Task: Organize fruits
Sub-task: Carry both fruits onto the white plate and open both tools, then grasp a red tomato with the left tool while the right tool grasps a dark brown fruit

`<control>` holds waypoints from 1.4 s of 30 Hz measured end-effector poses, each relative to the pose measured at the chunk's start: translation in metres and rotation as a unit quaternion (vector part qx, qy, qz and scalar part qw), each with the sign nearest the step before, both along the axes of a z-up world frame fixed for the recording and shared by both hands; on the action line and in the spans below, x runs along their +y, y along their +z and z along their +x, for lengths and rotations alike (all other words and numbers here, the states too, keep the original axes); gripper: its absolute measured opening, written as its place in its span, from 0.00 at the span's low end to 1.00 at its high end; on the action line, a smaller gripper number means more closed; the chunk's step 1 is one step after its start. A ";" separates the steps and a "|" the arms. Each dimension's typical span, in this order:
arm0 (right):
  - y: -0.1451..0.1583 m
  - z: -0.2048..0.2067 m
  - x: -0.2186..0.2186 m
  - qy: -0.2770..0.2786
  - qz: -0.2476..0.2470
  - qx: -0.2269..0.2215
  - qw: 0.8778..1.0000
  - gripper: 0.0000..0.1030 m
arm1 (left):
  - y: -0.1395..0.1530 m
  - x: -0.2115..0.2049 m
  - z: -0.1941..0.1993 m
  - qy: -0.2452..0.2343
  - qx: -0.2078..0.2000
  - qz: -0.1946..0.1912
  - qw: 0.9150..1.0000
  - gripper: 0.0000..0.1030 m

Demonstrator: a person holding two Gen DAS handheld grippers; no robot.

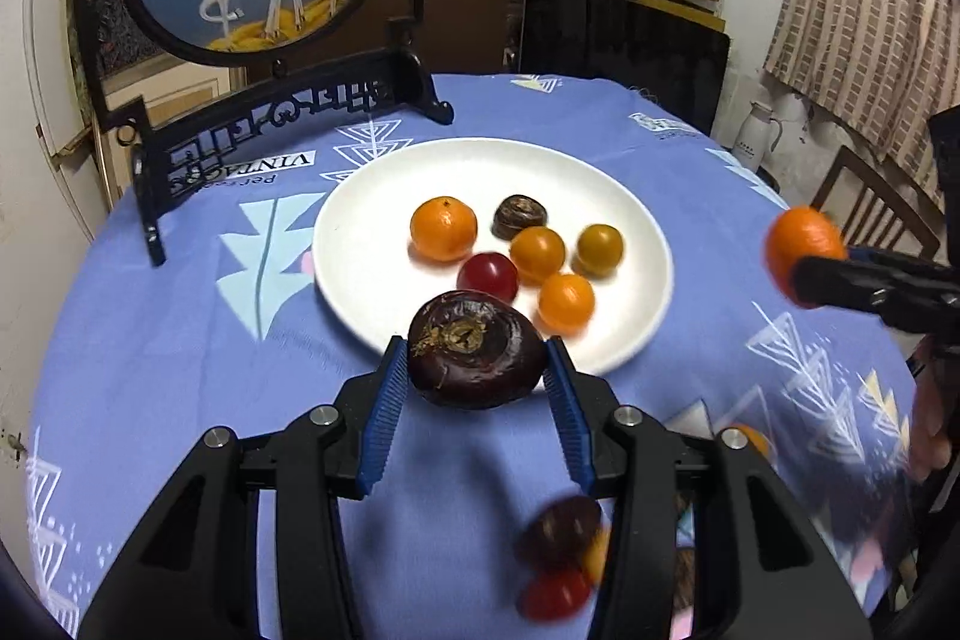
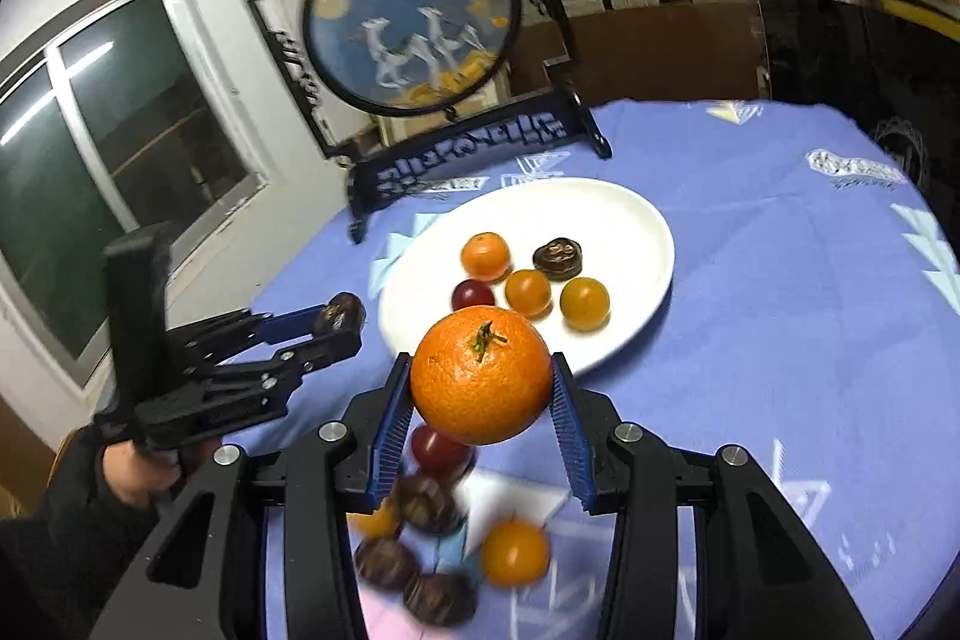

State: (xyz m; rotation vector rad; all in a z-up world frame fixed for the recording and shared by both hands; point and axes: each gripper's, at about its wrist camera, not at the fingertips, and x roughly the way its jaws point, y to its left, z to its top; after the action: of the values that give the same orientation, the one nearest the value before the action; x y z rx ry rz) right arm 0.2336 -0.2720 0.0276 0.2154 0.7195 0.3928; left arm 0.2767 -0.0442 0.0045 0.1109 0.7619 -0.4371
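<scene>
Left hand-held gripper (image 1: 477, 370) clamps one chestnut (image 1: 477, 349); right (image 2: 480, 388) clamps one orange (image 2: 480, 375); plate (image 1: 372, 244) holds six fruits.

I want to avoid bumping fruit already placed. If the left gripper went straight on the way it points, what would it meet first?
Probably the white plate, its near rim, then the red cherry tomato just behind; depth is unclear. The left gripper holds a dark water chestnut.

L gripper (image 1: 477, 370) clamped on dark chestnut (image 1: 477, 349), pads touching both sides. R gripper (image 2: 480, 388) clamped on mandarin (image 2: 480, 375). Person's left hand (image 2: 135, 472) grips L handle.
</scene>
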 end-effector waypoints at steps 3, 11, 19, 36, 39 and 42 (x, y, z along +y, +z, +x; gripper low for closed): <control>-0.017 0.032 0.008 -0.003 -0.006 0.014 1.000 0.43 | -0.011 -0.008 0.021 0.002 0.013 0.008 1.000 0.44; -0.041 0.073 0.021 -0.018 -0.033 0.030 0.999 0.46 | -0.034 -0.013 0.052 0.014 0.038 0.015 0.999 0.48; -0.023 0.043 0.021 -0.031 -0.068 -0.014 0.997 0.56 | -0.010 0.000 0.017 0.024 -0.002 0.003 1.000 0.68; -0.045 -0.087 0.042 0.012 -0.082 0.018 0.996 0.56 | -0.037 0.040 -0.107 0.008 0.026 0.029 0.999 0.78; -0.063 -0.106 0.048 0.027 -0.081 0.038 0.996 0.56 | -0.046 0.045 -0.118 0.010 0.032 0.031 0.999 0.78; -0.075 -0.113 0.058 0.030 -0.103 0.041 0.993 0.56 | -0.049 0.046 -0.124 0.011 0.036 0.025 0.999 0.78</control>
State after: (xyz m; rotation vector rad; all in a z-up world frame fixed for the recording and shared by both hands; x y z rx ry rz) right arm 0.1209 -0.2142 -0.0470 0.0160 0.8431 0.3650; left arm 0.1526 0.0022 -0.0443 0.1337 0.8436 -0.4033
